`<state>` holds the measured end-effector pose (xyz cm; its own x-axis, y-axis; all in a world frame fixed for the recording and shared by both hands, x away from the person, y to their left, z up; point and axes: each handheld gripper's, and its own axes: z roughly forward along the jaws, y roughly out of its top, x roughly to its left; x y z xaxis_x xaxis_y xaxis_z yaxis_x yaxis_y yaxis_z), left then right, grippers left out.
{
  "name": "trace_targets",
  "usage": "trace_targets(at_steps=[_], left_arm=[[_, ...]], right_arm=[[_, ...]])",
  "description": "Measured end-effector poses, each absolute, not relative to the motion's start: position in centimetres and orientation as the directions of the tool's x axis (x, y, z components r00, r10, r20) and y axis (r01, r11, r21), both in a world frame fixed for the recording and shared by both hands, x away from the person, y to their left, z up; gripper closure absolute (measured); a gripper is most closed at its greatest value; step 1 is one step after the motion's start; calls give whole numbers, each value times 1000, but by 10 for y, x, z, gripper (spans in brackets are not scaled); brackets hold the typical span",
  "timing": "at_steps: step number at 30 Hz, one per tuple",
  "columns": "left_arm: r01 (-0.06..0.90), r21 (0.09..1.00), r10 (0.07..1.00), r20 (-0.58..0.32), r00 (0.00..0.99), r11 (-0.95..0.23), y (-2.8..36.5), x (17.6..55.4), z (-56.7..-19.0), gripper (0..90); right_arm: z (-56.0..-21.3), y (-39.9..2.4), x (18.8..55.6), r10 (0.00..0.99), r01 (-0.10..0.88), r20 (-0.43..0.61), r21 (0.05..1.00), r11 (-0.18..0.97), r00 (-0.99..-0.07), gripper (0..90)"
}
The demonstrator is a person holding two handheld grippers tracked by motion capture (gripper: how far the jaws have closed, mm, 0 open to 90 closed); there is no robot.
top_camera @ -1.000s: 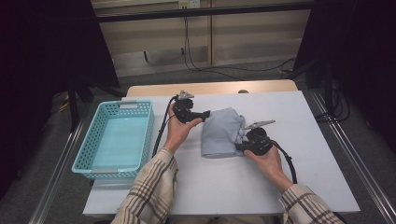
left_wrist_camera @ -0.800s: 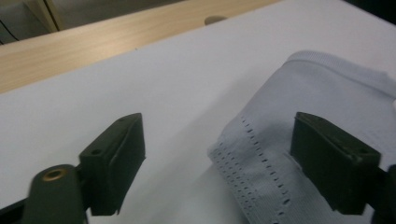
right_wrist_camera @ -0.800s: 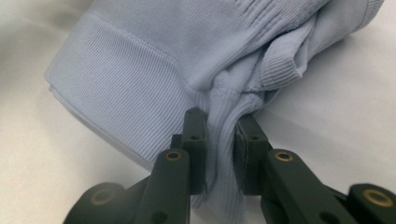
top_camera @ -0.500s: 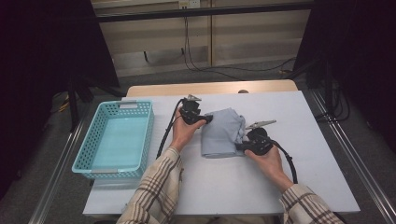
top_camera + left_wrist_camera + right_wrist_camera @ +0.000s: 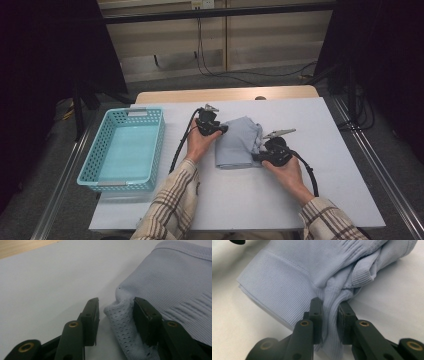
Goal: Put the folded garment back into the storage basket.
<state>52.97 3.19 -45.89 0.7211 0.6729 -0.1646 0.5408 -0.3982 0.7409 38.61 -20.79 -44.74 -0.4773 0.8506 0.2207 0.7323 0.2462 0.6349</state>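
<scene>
Pale-blue ribbed knit garment (image 5: 239,142) may slip: your right hand-held gripper (image 5: 329,315) pinches one thin fold; your left hand-held gripper (image 5: 115,315) gapes around mesh.

Left of centre in the high view, a teal basket (image 5: 102,160) with perforated walls, resting on the white surface (image 5: 240,200) near its left edge. Beyond the far edge, a strip of bare wood (image 5: 225,94), then grey floor with black cables (image 5: 210,70) trailing down from the upper middle. Along both sides, metal rails (image 5: 380,170); dark curtains at upper left and upper right.
</scene>
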Motion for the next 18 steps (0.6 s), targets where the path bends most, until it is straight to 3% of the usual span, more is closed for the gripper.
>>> trace_targets(at_steps=[1, 8, 9, 12, 14, 18], left_arm=[[553, 738, 664, -193, 722, -387, 34, 530, -460, 622], [580, 734, 676, -228, 700, -353, 30, 527, -460, 724], [558, 731, 666, -192, 721, -394, 31, 527, -458, 735], [565, 748, 685, -209, 698, -348, 27, 524, -459, 754], [540, 740, 667, -169, 726, -401, 29, 524, -458, 759], [541, 760, 686, -177, 706, -360, 26, 520, -457, 770]], right_arm=[[-448, -209, 387, 847, 715, 204, 649, 258, -491, 771], [-449, -208, 387, 850, 706, 190, 658, 261, -491, 772], [-449, -208, 387, 851, 705, 189, 659, 260, -490, 772], [-449, -207, 387, 857, 705, 182, 662, 255, -481, 774], [-448, -206, 386, 856, 700, 171, 662, 267, -488, 780], [-448, -207, 386, 852, 697, 183, 669, 258, -491, 787]])
